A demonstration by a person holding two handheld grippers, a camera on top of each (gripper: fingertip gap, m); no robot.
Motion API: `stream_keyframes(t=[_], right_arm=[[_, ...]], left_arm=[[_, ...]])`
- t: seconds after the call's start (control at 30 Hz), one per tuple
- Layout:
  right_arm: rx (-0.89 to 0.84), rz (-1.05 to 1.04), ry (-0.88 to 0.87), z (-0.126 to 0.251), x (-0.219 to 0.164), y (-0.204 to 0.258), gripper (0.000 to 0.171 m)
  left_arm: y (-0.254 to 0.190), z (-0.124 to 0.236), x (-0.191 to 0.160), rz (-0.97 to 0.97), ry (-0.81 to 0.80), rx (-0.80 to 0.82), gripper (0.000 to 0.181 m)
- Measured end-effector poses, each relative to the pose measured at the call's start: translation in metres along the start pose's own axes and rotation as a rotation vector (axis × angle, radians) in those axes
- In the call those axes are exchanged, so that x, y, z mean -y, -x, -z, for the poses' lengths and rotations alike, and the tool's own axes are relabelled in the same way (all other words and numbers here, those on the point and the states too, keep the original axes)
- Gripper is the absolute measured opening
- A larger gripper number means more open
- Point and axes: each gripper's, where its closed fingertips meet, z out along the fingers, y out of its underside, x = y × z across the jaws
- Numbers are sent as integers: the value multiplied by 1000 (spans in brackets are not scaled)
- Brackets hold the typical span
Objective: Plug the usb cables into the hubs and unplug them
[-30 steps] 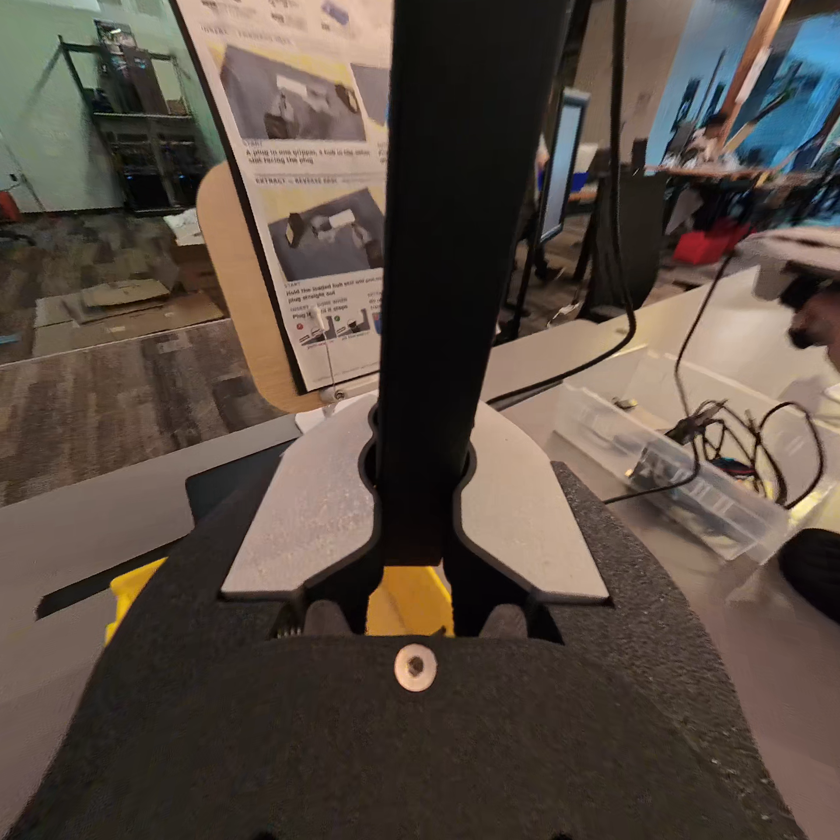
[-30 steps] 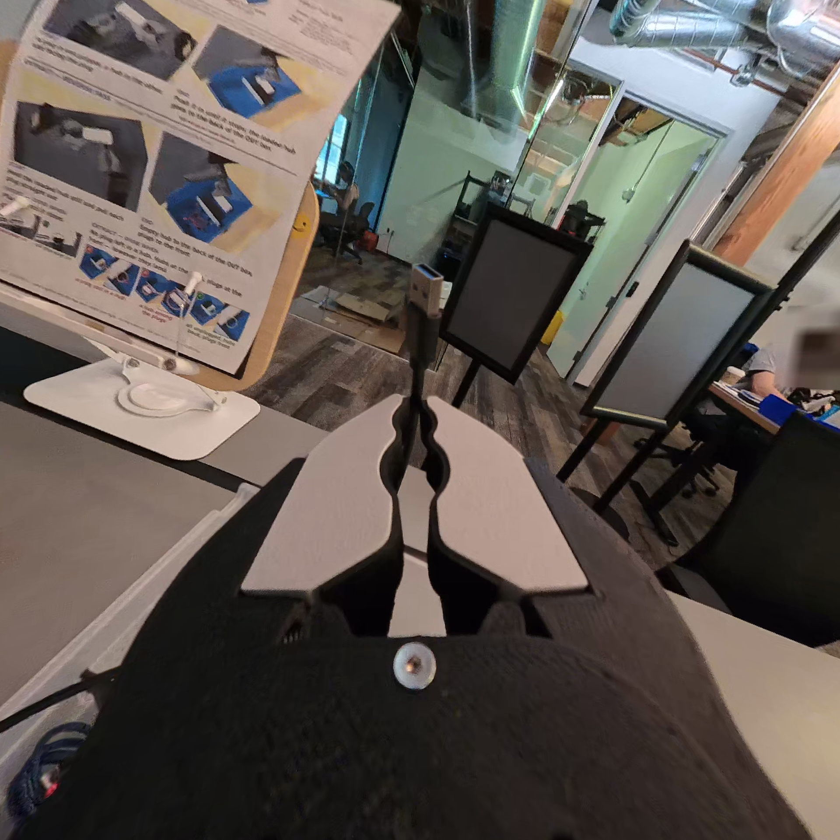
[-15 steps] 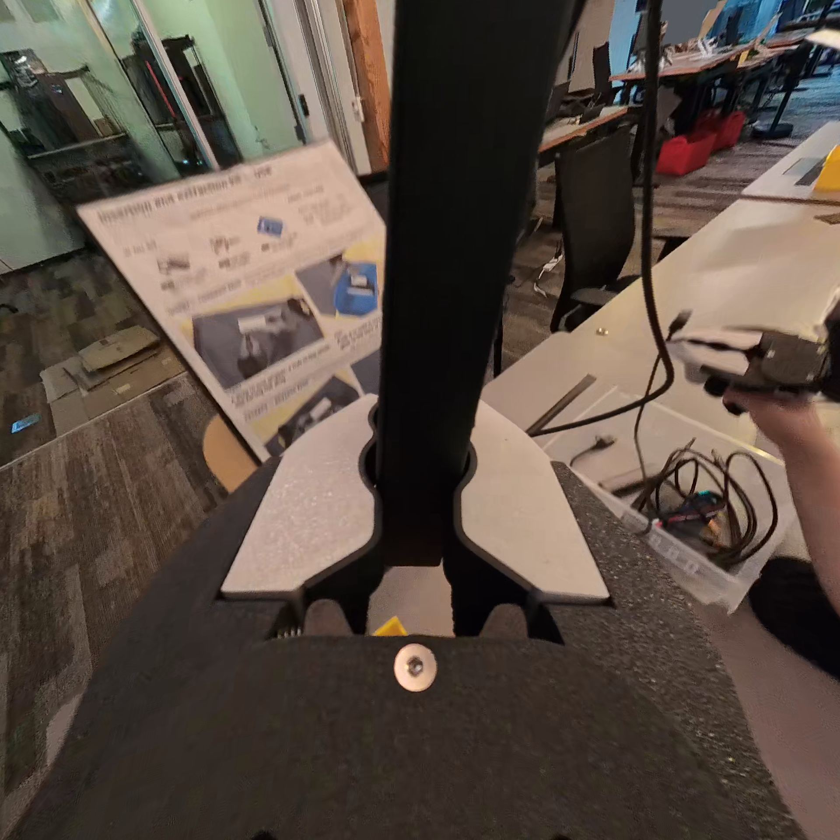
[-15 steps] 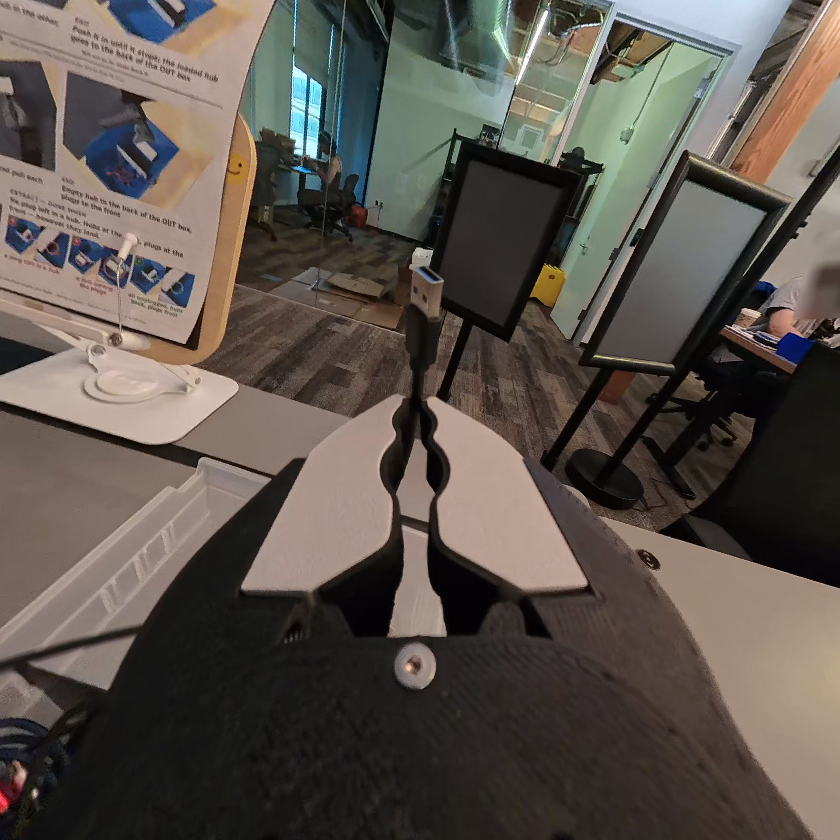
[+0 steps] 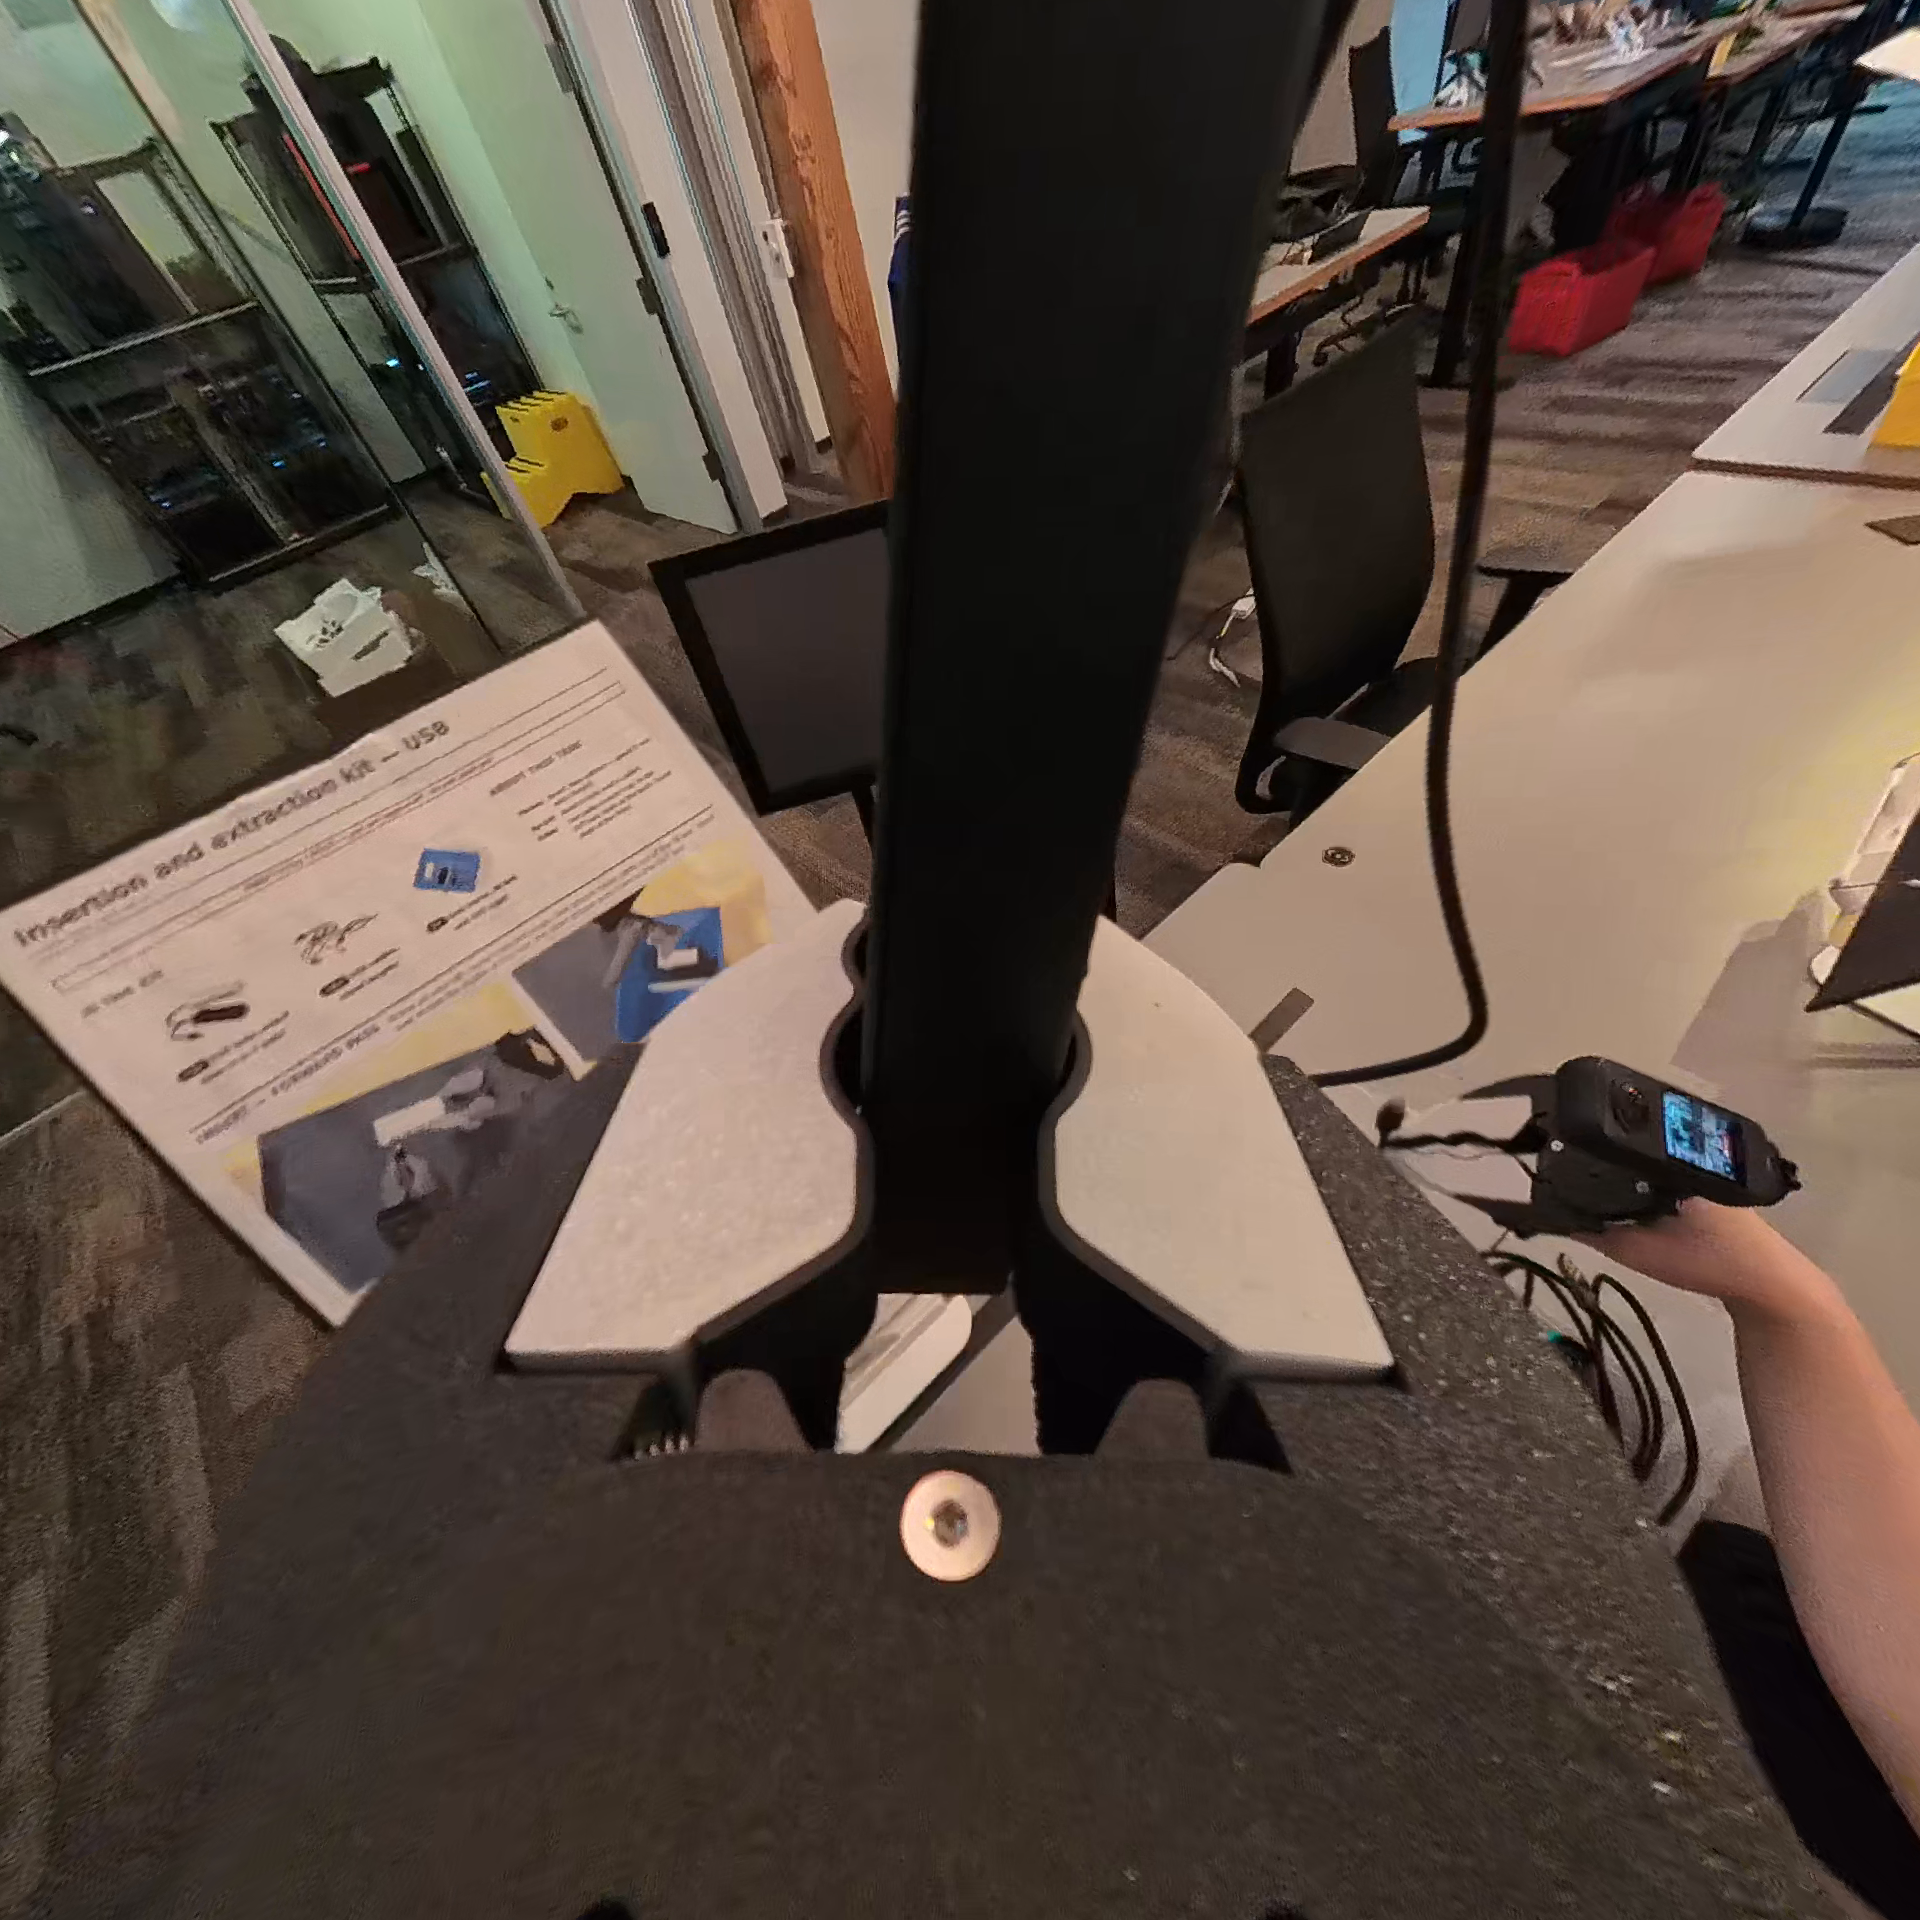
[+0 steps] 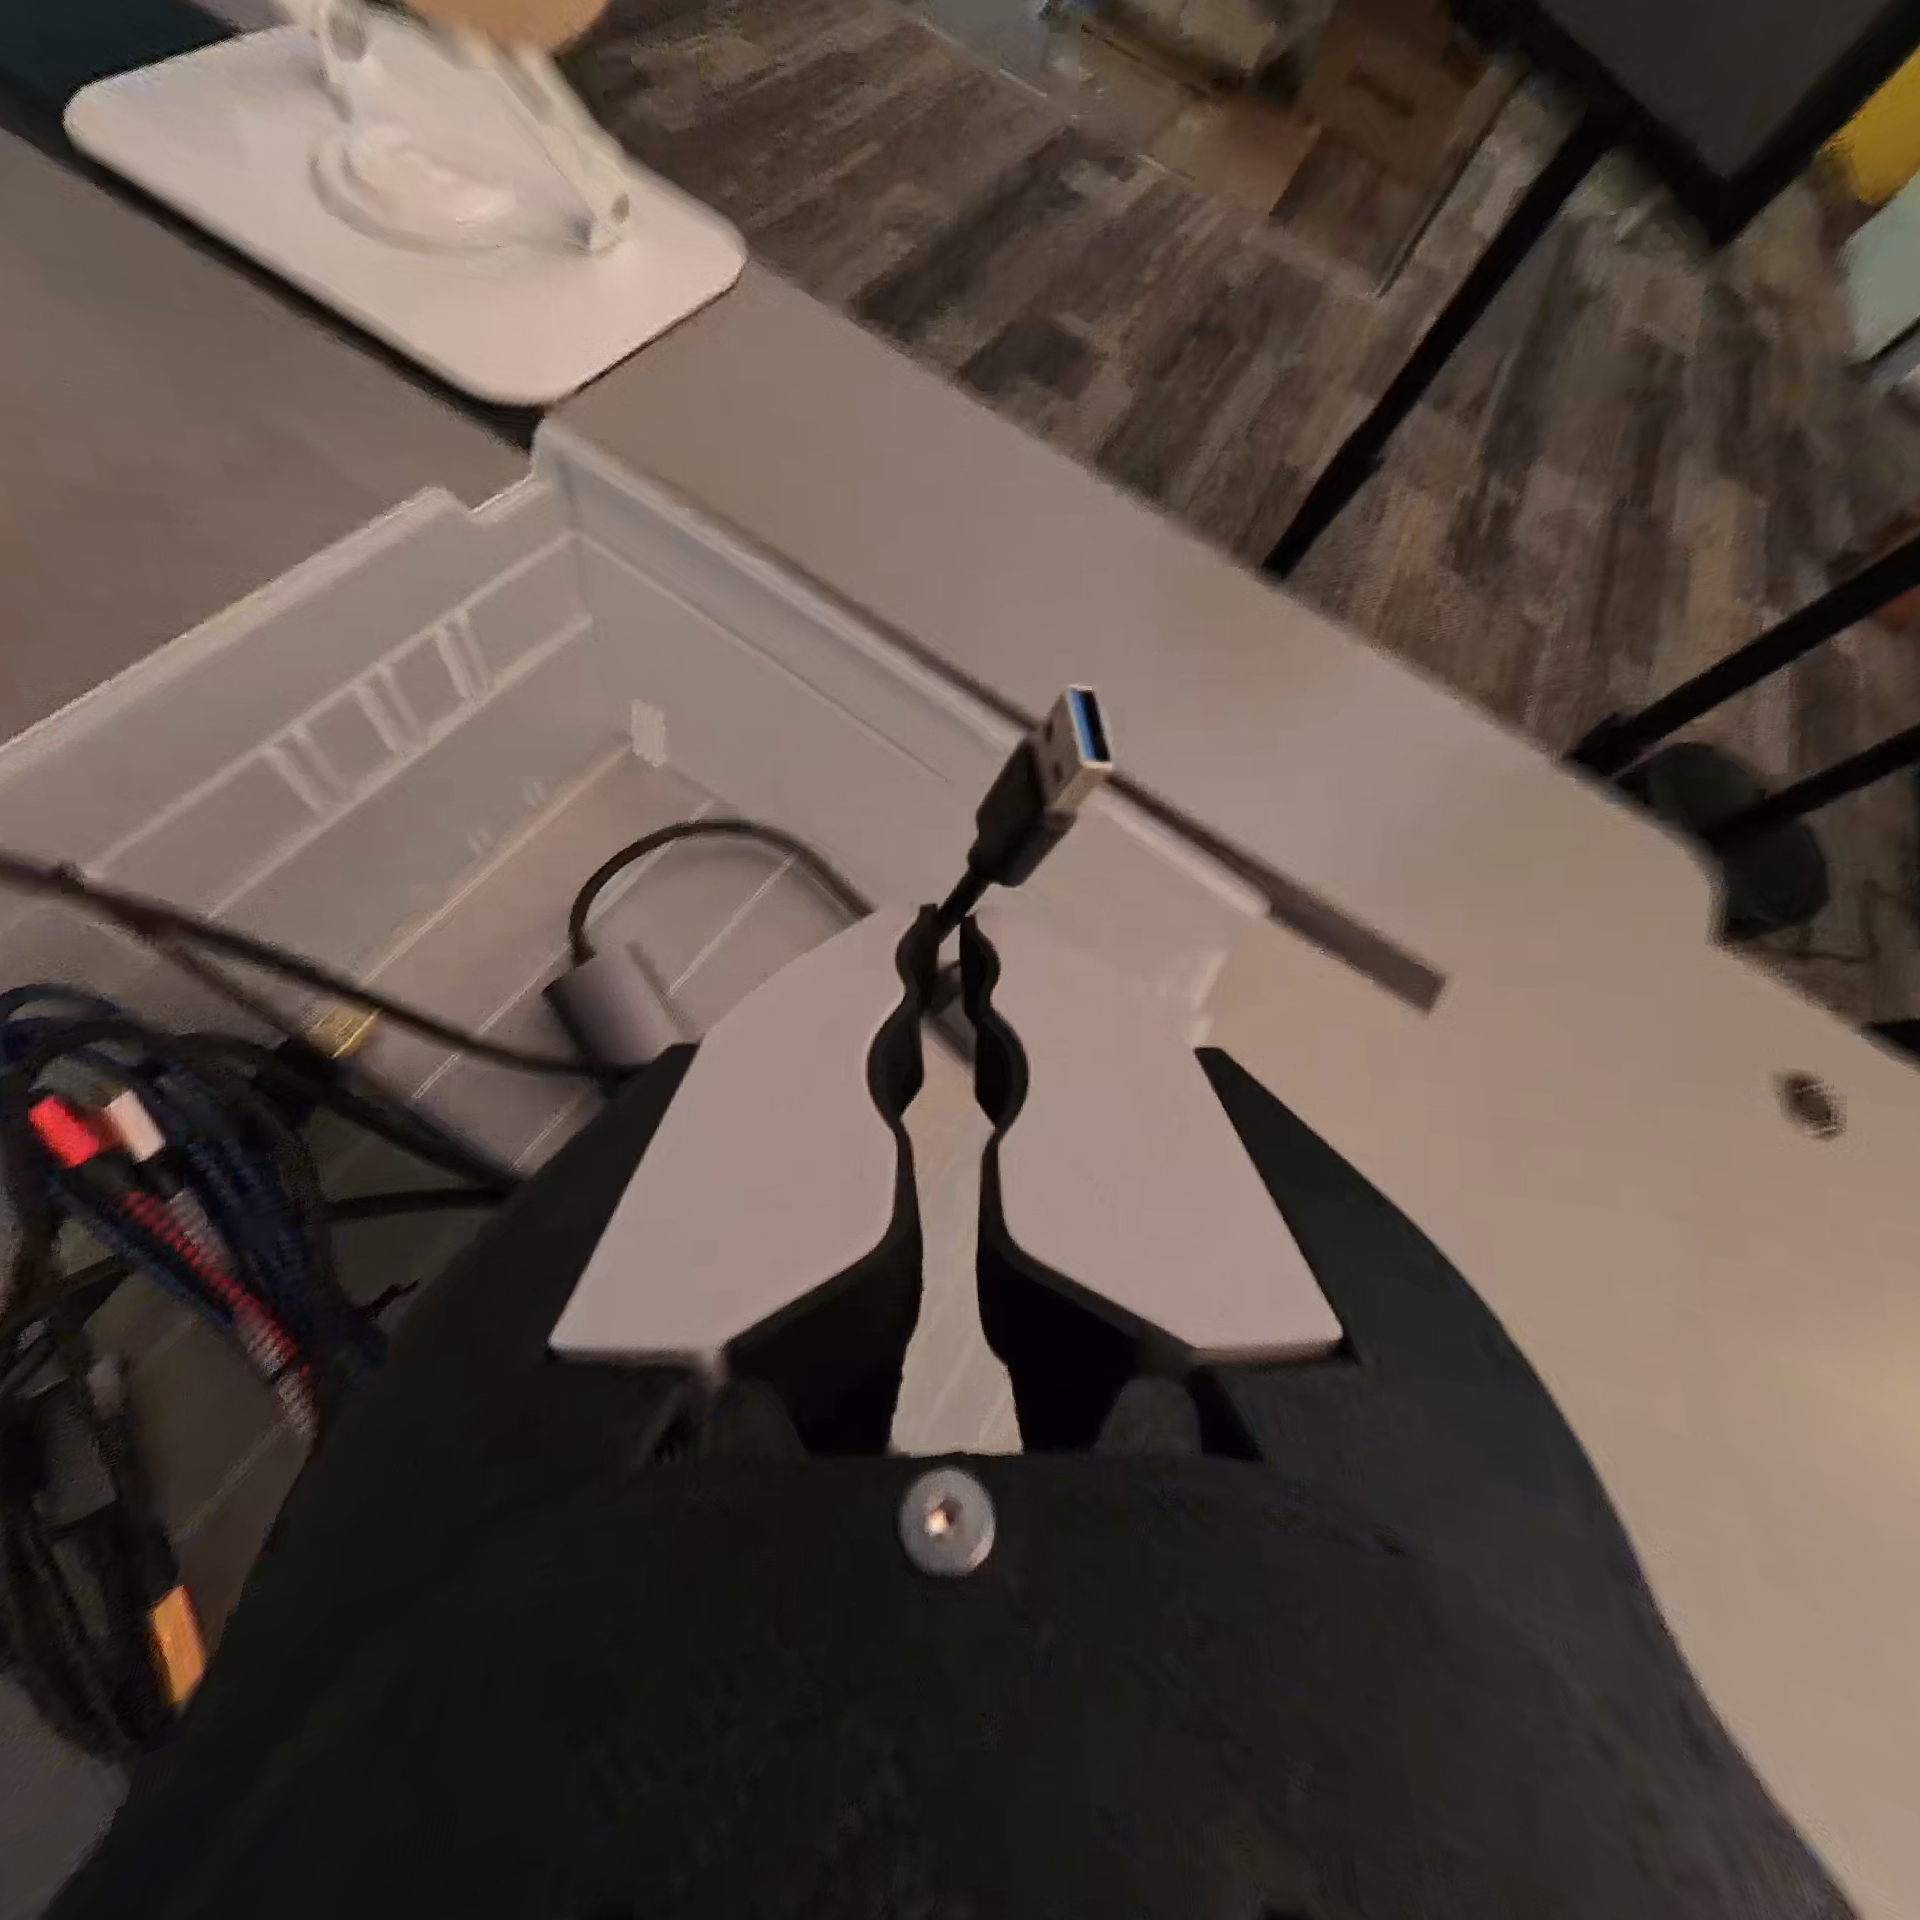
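Note:
My left gripper [image 5: 966,997] is shut on a long black hub [image 5: 1039,520] that stands up out of the top of the left wrist view. A black cable [image 5: 1455,623] hangs from above and curves down toward my right gripper [image 5: 1496,1143], held in a hand at the right. In the right wrist view my right gripper [image 6: 943,930] is shut on a thin black cable just behind its USB plug [image 6: 1049,790]. The silver plug has a blue insert, leans right, and hangs above a clear plastic bin [image 6: 416,727].
The bin holds tangled cables [image 6: 156,1247] and a grey adapter [image 6: 608,1003]. A white stand base [image 6: 416,208] carries an instruction poster [image 5: 416,987]. The grey table [image 5: 1662,727] runs right, with an office chair [image 5: 1340,551] behind it. A person's forearm [image 5: 1818,1455] is at the right. There is about 50 cm between the tips of the two grippers.
The right gripper has tipped down from facing the room to facing the bin, and the plug now leans right. The left view has swung away from the table toward the room, hub still gripped.

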Motion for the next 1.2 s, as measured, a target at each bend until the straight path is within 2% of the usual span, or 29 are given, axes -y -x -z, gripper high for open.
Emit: stream_keyframes(t=[0.1,0.23,0.33,0.43,0.53,0.6,0.67,0.73,0.77,0.83,0.93,1.07,1.2], right_arm=[[135,-26,222,-3,-38,19,1],[121,4,209,-8,-37,18,2],[72,-3,142,2,-24,7,6],[-8,-45,-25,30,4,-12,10],[-58,-115,-267,74,42,-26,20],[1,-143,-462,104,72,-17,26],[155,-116,-667,131,106,11,40],[316,-64,-847,150,136,48,39],[369,-35,-878,149,146,66,39],[405,9,-773,120,154,95,39],[442,-137,-546,66,160,117,39],[360,-380,-489,24,165,108,39],[481,-483,-413,0,163,136,38]], left_arm=[[-17,-19,12,-8,10,-16,27],[-39,-39,17,-32,25,-33,27],[-51,-49,13,-46,48,-41,27],[-60,-56,7,-60,68,-42,27],[-68,-58,5,-85,78,-49,27],[-73,-58,7,-92,79,-54,27],[-78,-56,10,-96,73,-60,27],[-81,-55,13,-101,71,-62,28],[-82,-54,14,-105,72,-60,28],[-84,-53,15,-111,71,-55,27],[-86,-53,17,-112,67,-53,27],[-89,-52,18,-124,71,-53,27],[-93,-51,22,-132,63,-63,28]])
